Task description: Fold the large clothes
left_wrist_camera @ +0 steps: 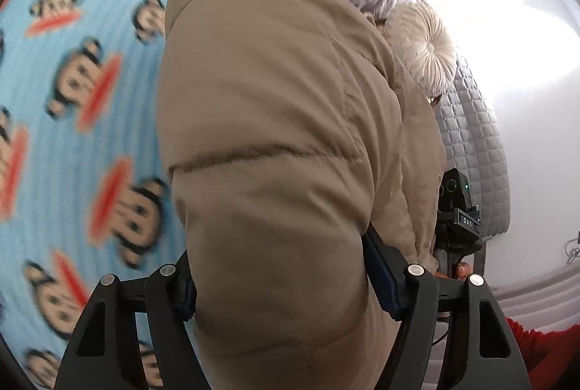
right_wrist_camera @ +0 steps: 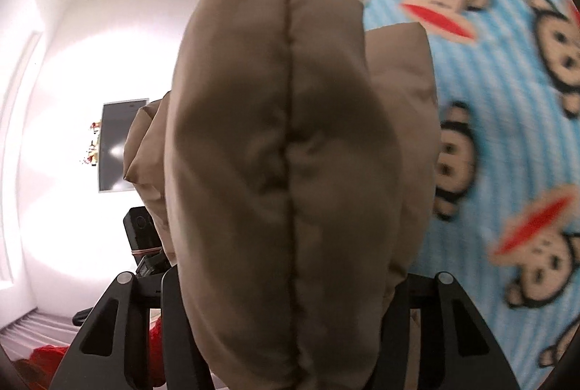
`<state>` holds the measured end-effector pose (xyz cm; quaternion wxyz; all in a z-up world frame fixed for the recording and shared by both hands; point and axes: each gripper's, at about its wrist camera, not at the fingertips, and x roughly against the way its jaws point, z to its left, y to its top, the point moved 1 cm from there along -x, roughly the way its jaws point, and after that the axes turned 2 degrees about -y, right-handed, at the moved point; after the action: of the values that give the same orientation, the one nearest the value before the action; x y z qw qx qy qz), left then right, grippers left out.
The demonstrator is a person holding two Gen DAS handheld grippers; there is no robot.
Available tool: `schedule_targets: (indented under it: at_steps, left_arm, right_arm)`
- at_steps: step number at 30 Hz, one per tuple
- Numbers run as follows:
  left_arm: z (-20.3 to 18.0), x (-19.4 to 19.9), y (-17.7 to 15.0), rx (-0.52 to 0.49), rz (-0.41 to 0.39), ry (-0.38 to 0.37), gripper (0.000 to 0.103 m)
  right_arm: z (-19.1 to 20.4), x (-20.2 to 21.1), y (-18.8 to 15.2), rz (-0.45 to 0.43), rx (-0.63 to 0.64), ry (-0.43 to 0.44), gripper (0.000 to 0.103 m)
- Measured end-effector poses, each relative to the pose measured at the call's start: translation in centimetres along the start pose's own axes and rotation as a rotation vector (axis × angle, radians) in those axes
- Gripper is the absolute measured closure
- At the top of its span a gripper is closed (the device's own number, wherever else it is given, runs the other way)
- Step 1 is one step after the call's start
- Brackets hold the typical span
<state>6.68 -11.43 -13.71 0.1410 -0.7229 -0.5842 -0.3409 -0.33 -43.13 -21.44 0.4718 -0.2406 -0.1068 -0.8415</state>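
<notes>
Left wrist view: my left gripper (left_wrist_camera: 286, 285) clamped on tan puffer jacket (left_wrist_camera: 275, 121), bulk filling centre frame, lifted over monkey-print blanket (left_wrist_camera: 72, 100).
Right wrist view: my right gripper (right_wrist_camera: 290, 295) clamped on jacket too. Fold mid-way, I judge; laying down remains.

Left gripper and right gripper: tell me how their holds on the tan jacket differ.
The left gripper clamps a smooth padded section of the tan puffer jacket crossed by one horizontal quilt line; the right gripper clamps a bulge split by a vertical seam. Beside the left gripper's hold the monkey-print blanket lies on the left; by the right gripper's it lies on the right. Both are shut on the jacket.
</notes>
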Motion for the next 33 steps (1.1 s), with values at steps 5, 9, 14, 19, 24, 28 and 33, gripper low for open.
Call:
schedule_targets:
  at_steps: [5,9,14,19,24,28,33]
  left_arm:
    - [4.2,5.7,2.7,-0.013,-0.037,0.068,0.029]
    - [9.1,8.9,4.1,0.003,-0.057,0.131,0.029]
    - [15.2,9.0,4.5,0.085,-0.049,0.171,0.026]
    - [16.0,10.8,3.2,0.056,-0.083,0.208,0.026]
    - [13.9,13.7,2.9,0.005,-0.189,0.321,0.026]
    - [12.1,15.9,4.6,-0.070,-0.267,0.370,0.026]
    - [7.0,12.4,8.1,-0.169,-0.266,0.383,0.026]
  right_arm:
    - [3.8,-6.1,1.1,0.004,0.018,0.037,0.047]
    - [6.0,-13.0,2.1,0.032,0.024,0.053,0.047]
    - [6.0,-19.3,2.7,0.059,-0.009,-0.062,0.036]
    - [7.3,-17.7,2.4,0.004,-0.009,-0.195,0.033]
    - [10.3,-10.6,0.5,-0.215,0.093,-0.318,0.034]
    - [12.4,-10.3,-0.6,-0.171,0.122,-0.135,0.039]
    - [10.5,-15.7,-0.7,-0.033,0.085,-0.235,0.039]
